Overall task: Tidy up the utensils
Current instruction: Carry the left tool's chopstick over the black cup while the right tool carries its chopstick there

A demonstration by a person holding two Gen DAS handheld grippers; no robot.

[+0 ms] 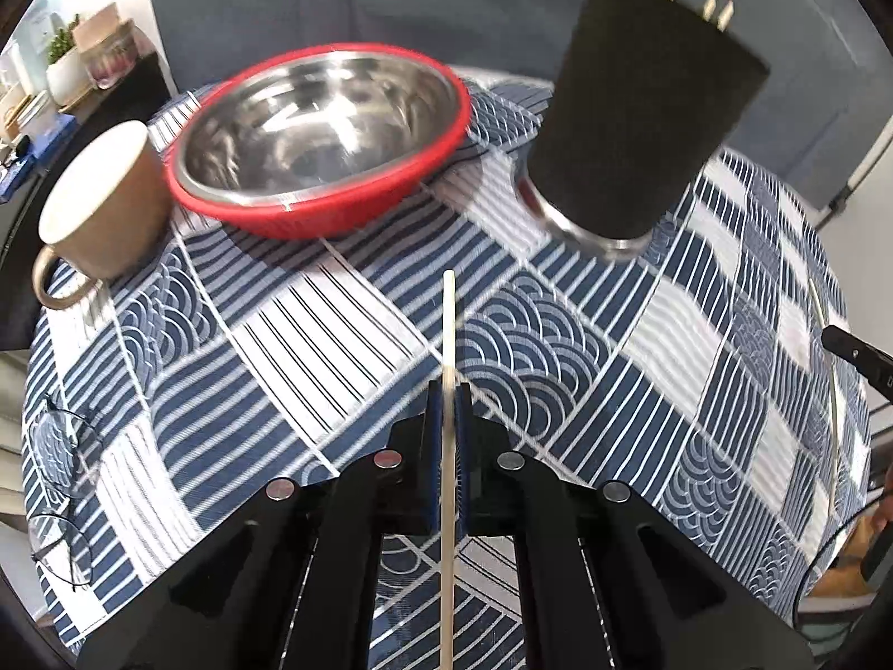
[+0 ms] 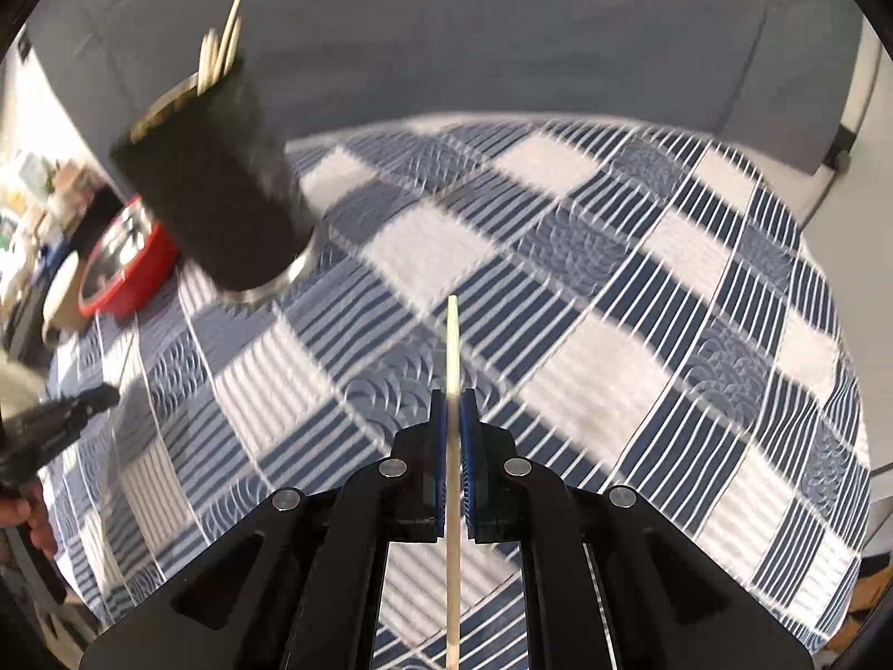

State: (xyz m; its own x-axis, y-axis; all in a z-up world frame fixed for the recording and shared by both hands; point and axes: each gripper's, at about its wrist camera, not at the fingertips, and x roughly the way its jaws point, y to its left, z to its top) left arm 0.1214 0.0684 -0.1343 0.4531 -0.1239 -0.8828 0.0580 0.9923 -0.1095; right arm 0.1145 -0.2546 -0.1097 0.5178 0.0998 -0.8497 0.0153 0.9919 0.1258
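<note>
My left gripper (image 1: 448, 391) is shut on a pale wooden chopstick (image 1: 448, 335) that points forward over the tablecloth. My right gripper (image 2: 453, 399) is shut on another pale chopstick (image 2: 453, 346). A black utensil cup (image 1: 642, 117) with a metal base stands ahead and to the right in the left wrist view, with several chopstick tips sticking out of its top. It also shows in the right wrist view (image 2: 217, 178), ahead and to the left. The right gripper with its chopstick shows at the right edge of the left wrist view (image 1: 854, 352).
A red bowl with a steel liner (image 1: 318, 139) and a tan mug (image 1: 100, 206) stand at the far left. Eyeglasses (image 1: 61, 480) lie near the left table edge. The blue-and-white patterned tablecloth (image 2: 614, 307) covers the table. A grey sofa is behind.
</note>
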